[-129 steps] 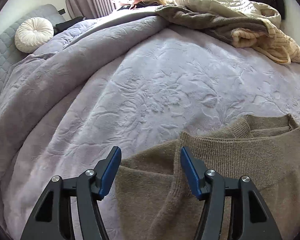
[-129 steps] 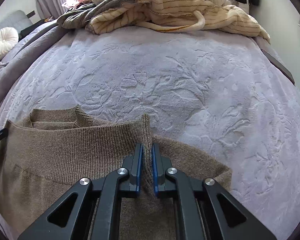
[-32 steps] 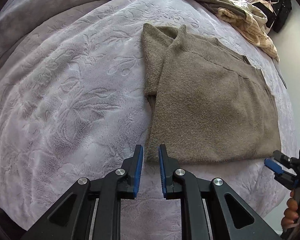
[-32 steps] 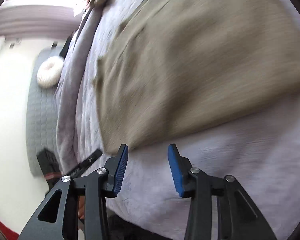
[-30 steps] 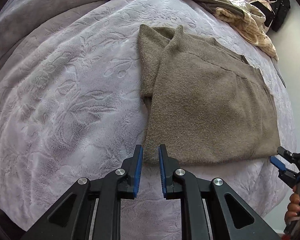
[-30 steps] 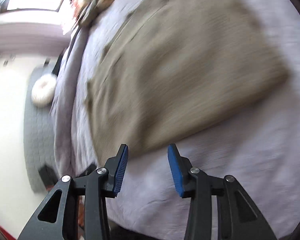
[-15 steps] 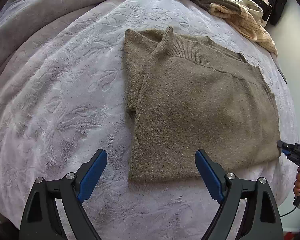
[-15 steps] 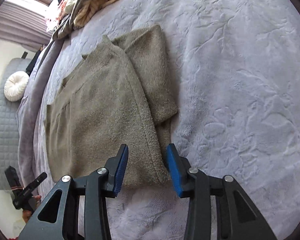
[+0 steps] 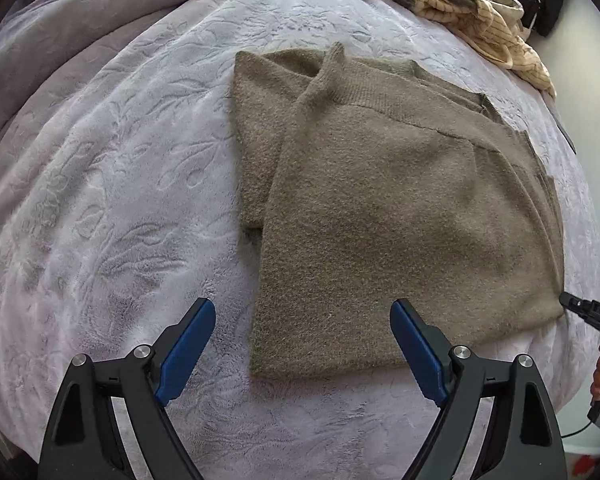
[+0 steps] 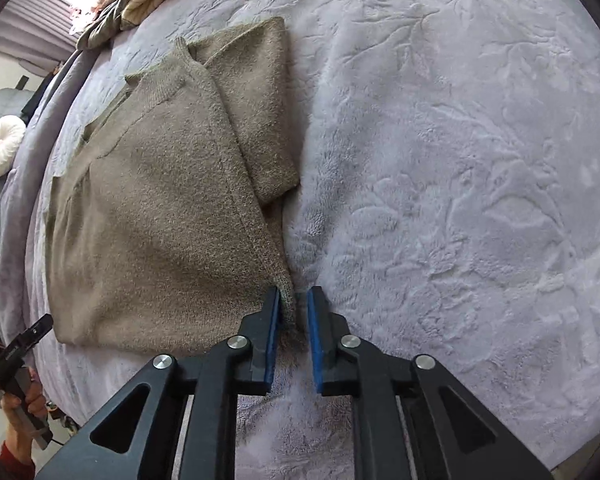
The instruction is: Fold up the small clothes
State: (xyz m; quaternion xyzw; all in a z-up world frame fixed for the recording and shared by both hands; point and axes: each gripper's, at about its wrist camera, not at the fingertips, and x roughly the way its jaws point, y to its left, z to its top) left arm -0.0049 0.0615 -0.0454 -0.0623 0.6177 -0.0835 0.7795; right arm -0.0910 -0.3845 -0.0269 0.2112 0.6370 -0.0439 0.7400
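Note:
A brown knit sweater (image 9: 400, 208) lies flat on the lilac bedspread (image 9: 112, 168), sleeves folded in over the body. My left gripper (image 9: 303, 344) is open wide, its blue pads just in front of the sweater's near left hem corner. In the right wrist view the sweater (image 10: 160, 208) lies to the left. My right gripper (image 10: 293, 334) is nearly shut, with the sweater's near right hem corner between its jaws; the pads still show a narrow gap.
A heap of cream and olive clothes (image 9: 472, 4) lies at the far side of the bed. A grey duvet (image 9: 40, 36) is bunched on the left. A white round cushion (image 10: 0, 146) sits by the headboard. The bed's edge runs just below both grippers.
My left gripper has opened wide and come closer to the left hem corner. My right gripper has swung to the right hem corner and narrowed around it.

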